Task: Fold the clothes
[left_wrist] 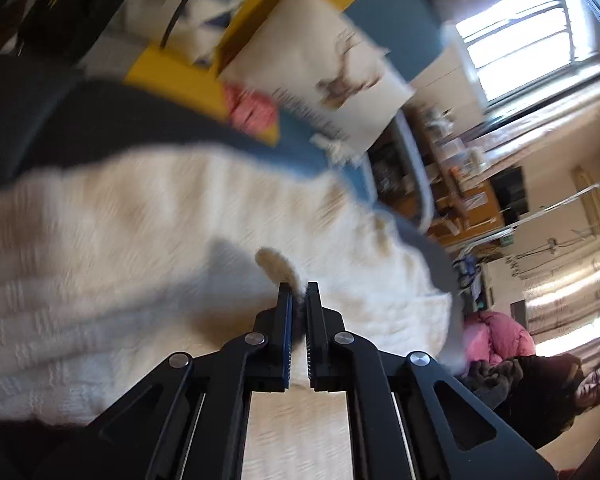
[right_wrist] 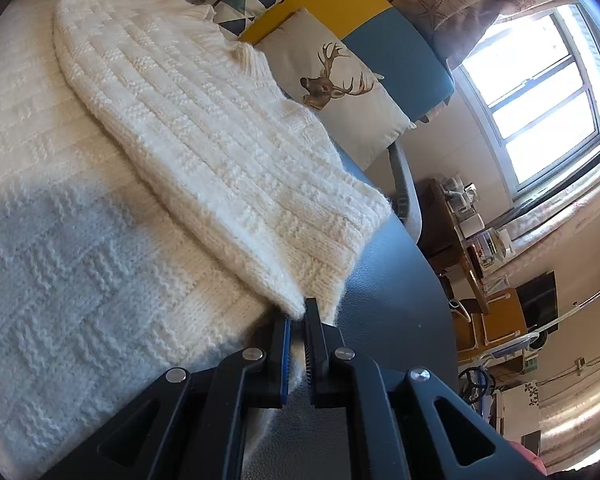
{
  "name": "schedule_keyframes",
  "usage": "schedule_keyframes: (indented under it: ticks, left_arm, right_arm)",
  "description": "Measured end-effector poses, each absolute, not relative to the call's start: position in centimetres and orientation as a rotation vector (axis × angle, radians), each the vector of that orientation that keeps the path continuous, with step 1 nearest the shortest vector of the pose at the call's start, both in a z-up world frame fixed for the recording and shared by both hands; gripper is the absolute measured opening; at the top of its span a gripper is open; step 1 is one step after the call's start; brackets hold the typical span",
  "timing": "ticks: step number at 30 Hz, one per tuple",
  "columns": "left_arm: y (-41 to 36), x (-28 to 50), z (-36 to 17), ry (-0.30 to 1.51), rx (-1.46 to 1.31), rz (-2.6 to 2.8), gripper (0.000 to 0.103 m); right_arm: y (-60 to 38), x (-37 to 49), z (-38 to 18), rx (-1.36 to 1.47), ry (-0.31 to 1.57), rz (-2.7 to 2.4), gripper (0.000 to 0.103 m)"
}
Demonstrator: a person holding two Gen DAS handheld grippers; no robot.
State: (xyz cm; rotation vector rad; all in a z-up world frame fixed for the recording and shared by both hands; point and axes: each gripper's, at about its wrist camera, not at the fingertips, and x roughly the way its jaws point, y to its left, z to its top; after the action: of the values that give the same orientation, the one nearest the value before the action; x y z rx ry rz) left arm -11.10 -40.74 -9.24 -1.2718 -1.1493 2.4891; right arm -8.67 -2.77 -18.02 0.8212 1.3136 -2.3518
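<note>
A cream knit sweater (right_wrist: 148,184) spreads over the dark blue-grey surface (right_wrist: 396,300), filling the right wrist view from 12 round to 7 o'clock, one part folded over the rest. A deer-print cushion (right_wrist: 340,92) leans at 1 o'clock. The right gripper (right_wrist: 298,316) is pinched narrow on the folded part's corner. The left gripper (left_wrist: 299,294), blurred, is clamped narrow on a cream knit tip (left_wrist: 276,266).
</note>
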Motion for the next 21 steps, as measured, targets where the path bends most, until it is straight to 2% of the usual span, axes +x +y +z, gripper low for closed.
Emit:
schedule_keyframes:
  ticks: [4,6,11,13,16,19,21]
  left_arm:
    - [-40.3,-11.7,-4.2,-1.041,-1.127,2.555,0.004]
    - [-40.4,-11.7,-4.4,-0.999,-1.187,2.571,0.004]
    - [-42.4,-10.7,-11.9,-1.070,-1.510,2.534,0.004]
    - [-42.8,-9.8,-14.3,-1.136,-1.559,2.495,0.004]
    - [-43.0,-8.5,-14.7,-1.221,-1.500,2.469,0.004]
    - [-42.6,-7.6,-14.3,-1.180,-1.501,2.479,0.004]
    - [-42.9,-7.6,-14.6,-1.220,-1.515,2.447,0.004]
  right_arm:
    - [-2.9,-8.6,-18.1,0.821,1.330,-2.348,0.006]
    - [-3.0,-8.5,-18.1,0.818,1.335,-2.349,0.006]
    - [-3.0,-8.5,-18.1,0.811,1.338,-2.348,0.006]
    - [-3.0,-8.5,-18.1,0.810,1.340,-2.346,0.007]
    - [-3.0,-8.5,-18.1,0.810,1.339,-2.345,0.006]
    - [-2.9,-8.6,-18.1,0.807,1.341,-2.340,0.006]
    - [-2.9,-8.6,-18.2,0.803,1.341,-2.345,0.006]
